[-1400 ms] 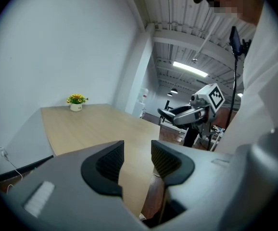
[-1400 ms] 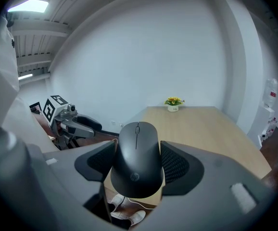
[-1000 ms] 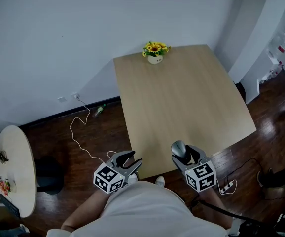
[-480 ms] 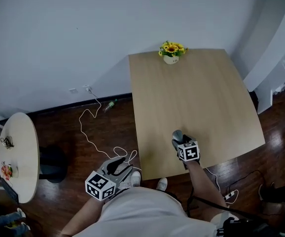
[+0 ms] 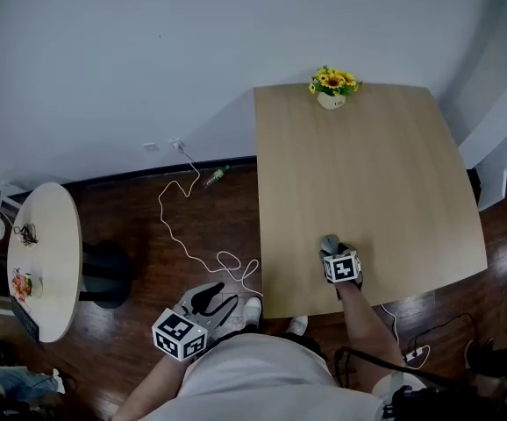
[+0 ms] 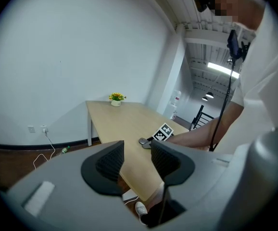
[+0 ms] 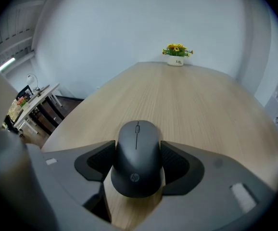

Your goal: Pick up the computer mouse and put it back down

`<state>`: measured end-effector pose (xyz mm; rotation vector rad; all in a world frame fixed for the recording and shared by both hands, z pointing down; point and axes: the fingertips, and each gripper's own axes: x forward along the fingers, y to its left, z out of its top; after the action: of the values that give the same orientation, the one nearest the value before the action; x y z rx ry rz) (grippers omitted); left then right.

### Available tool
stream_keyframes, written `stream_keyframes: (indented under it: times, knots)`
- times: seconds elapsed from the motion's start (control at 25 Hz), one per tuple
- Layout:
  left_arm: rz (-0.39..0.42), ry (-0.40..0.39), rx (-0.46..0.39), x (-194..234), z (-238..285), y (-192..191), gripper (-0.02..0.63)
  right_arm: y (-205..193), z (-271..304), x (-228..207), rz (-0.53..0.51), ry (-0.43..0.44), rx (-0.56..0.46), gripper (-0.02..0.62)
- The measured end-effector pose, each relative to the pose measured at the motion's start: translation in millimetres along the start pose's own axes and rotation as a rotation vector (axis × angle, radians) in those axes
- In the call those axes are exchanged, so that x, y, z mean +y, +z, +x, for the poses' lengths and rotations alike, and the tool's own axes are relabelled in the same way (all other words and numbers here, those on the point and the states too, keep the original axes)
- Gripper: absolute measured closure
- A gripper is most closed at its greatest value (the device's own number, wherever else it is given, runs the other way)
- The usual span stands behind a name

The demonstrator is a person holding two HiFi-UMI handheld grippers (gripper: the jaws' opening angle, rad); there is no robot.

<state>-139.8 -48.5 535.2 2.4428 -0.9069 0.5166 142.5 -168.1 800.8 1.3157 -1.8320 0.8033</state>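
Note:
A dark grey computer mouse sits between the pads of my right gripper, which is shut on its sides. In the head view the mouse and right gripper are low over the wooden table, near its front edge; whether the mouse touches the top I cannot tell. My left gripper hangs off the table's left front corner, above the floor. Its jaws stand open with nothing between them. From the left gripper view the mouse shows small on the table.
A small pot of yellow flowers stands at the table's far edge. A white cable snakes over the dark floor at left. A round side table and a black stool stand further left. A power strip lies at lower right.
My right gripper has sunk toward the table with the mouse still in it. The left gripper has drifted left, away from the table's corner.

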Motion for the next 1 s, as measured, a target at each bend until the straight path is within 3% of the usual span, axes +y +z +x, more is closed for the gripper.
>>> stream_keyframes:
  times: [0.28,0.36,0.48,0.72,1.0]
  knots:
    - [0.014,-0.016,-0.010,0.6,4.6,4.1,0.460,-1.1,2.8,1.1,0.016,0.000,0.007,0.290]
    - [0.021,-0.026,-0.011,-0.2,6.8,5.4,0.460,-0.2,0.3,0.0,0.033,-0.001,-0.005,0.232]
    - [0.026,-0.038,-0.010,1.8,8.7,6.3,0.460,7.2,-10.0,3.0,0.047,0.000,-0.036,0.219]
    - [0.052,-0.103,-0.030,-3.3,23.6,14.5,0.462,36.6,-70.0,15.6,0.068,0.013,-0.144,0.202]
    - [0.082,-0.204,-0.034,-14.3,41.2,22.3,0.462,53.0,-164.7,72.2,0.036,0.090,-0.244,0.178]
